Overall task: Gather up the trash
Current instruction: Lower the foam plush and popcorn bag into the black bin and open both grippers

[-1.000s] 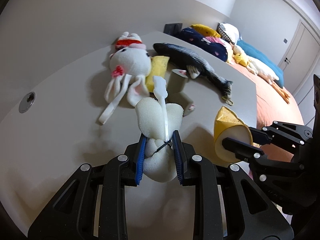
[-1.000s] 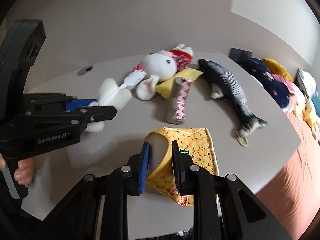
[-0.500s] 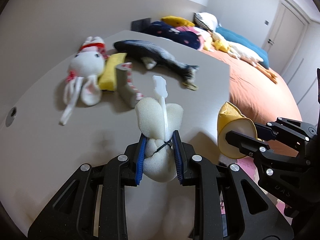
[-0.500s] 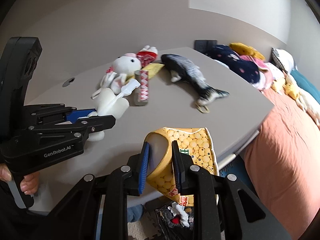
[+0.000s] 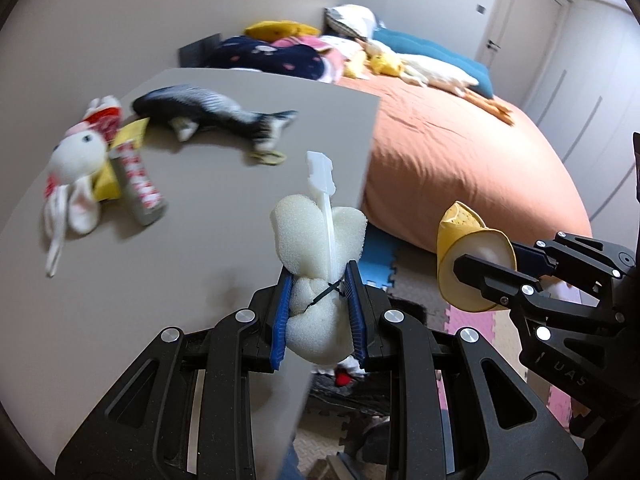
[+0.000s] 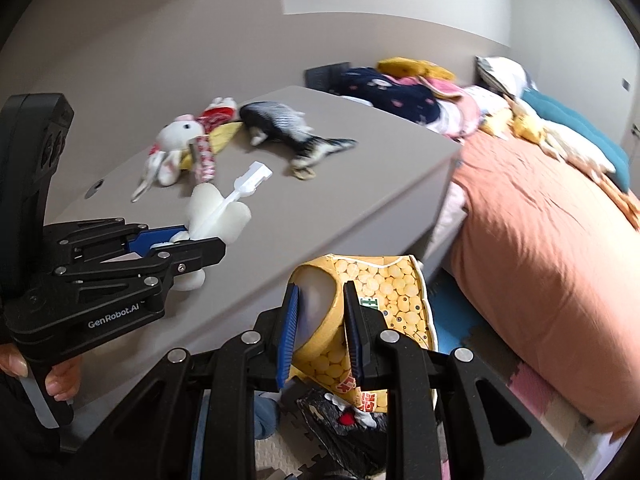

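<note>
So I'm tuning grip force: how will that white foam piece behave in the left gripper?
The white foam piece looks soft: it bulges above the left gripper, pinched narrow between the pads. Probably very light and squashy, unlikely to break.

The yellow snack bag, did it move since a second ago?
Yes. The yellow snack bag, in the right gripper, went from above the table out past its edge, toward the black bag.

White rabbit plush point(image 5: 74, 172) and red-patterned can point(image 5: 138, 186) smeared by motion blur, can's print unreadable, black bag point(image 6: 344, 428) on the floor mostly hidden behind the right gripper point(image 6: 320, 330), lower half of the foam wad point(image 5: 320, 276) masked by 2 blue pads point(image 5: 280, 326), hand point(image 6: 60, 376) cut off at the left edge.
</note>
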`<state>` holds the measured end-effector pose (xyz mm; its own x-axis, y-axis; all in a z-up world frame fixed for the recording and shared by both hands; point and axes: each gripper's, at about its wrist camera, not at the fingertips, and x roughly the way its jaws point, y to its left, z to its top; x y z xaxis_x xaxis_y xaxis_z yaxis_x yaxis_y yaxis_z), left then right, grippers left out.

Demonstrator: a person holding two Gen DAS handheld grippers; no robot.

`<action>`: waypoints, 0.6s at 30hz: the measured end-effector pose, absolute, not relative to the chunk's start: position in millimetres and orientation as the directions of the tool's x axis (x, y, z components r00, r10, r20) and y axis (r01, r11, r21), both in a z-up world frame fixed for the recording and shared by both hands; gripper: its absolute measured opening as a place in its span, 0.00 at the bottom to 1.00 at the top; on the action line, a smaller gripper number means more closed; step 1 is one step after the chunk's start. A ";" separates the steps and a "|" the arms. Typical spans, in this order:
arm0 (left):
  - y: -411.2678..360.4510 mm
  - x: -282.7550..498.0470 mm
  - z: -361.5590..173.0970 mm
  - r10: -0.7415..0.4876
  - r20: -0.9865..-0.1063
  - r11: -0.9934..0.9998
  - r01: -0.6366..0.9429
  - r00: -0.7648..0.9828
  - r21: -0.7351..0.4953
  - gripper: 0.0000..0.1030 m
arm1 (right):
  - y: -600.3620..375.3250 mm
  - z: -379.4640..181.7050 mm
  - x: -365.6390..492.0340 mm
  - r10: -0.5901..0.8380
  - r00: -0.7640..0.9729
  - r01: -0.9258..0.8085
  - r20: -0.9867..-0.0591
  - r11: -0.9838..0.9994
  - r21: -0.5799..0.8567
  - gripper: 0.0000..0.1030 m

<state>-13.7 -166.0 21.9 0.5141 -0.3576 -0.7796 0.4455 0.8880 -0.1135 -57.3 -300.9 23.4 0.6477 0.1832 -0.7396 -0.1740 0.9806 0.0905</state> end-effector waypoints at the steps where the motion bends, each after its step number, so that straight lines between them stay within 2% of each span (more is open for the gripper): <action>1: -172.8 -14.9 20.7 -0.361 -0.782 0.882 0.458 0.508 -0.110 0.25 | -307.1 22.5 -60.3 0.176 0.649 -0.158 -0.740 0.983 0.095 0.23; 18: -254.2 -32.9 -3.3 -0.402 -0.821 0.786 0.612 0.404 -0.084 0.25 | -390.8 8.7 -99.9 0.047 0.647 0.069 -0.761 0.990 0.120 0.23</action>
<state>-32.9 -254.2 -3.3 0.4040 -0.4025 -0.8215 0.6118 0.7865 -0.0845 -99.9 -390.8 8.7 0.6472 0.0473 -0.7609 0.0693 0.9903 0.1205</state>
